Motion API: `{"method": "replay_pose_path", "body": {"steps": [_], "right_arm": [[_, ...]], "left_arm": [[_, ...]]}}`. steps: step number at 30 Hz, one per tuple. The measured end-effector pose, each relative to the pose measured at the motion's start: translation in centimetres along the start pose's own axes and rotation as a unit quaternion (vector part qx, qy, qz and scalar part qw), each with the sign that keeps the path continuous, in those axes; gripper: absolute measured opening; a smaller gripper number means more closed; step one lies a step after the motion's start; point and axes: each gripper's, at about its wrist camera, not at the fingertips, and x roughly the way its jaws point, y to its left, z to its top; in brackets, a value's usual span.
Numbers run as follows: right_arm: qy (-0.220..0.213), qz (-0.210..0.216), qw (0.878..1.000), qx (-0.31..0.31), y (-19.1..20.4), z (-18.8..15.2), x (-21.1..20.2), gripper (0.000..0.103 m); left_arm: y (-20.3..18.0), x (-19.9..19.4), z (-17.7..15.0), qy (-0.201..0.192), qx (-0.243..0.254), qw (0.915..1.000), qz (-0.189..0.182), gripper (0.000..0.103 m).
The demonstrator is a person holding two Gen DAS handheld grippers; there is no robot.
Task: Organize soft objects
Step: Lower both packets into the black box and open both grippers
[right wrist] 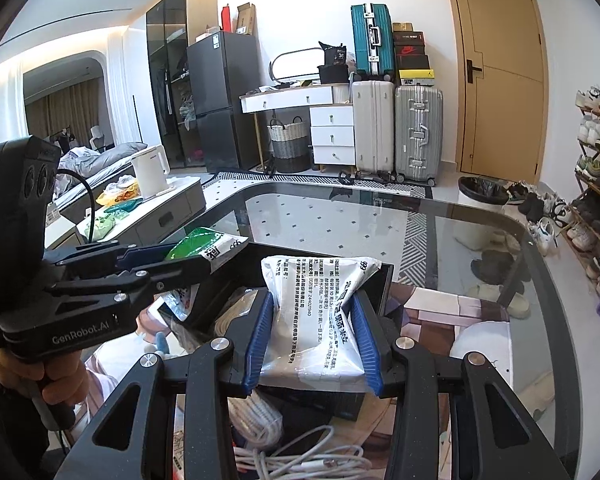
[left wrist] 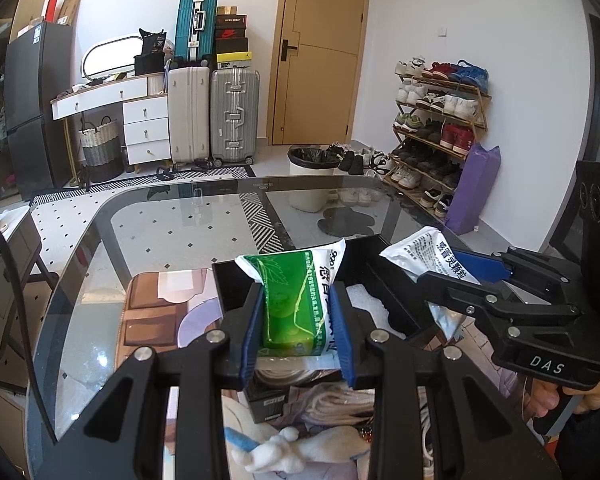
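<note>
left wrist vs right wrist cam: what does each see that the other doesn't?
Left wrist only: the full shoe rack, a purple bag beside it, and a white plush toy below the tongs.
Right wrist only: a white kettle on a side counter, a bed behind it, and coiled white cables.
Both: the black box, the left tongs shut on a green sachet, and the right tongs shut on a white sachet.

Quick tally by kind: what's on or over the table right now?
Sachets held in grippers: 2, green-front sachet in the left gripper, white-back sachet in the right gripper
Black boxes: 1
White cable bundles: 1
White plush toys: 1
Total: 5
</note>
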Motion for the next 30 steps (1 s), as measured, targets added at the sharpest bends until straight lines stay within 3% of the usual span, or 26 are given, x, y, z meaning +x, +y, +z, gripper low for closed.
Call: {"method": "replay_pose_path", "body": {"steps": [30], "right_arm": [[0.031, -0.013, 0.999, -0.013, -1.1, -0.1, 5.9, 0.040]], "left_arm": [[-0.9, 4.3, -1.3, 0.047, 0.019, 0.9987, 0.003, 0.033]]}}
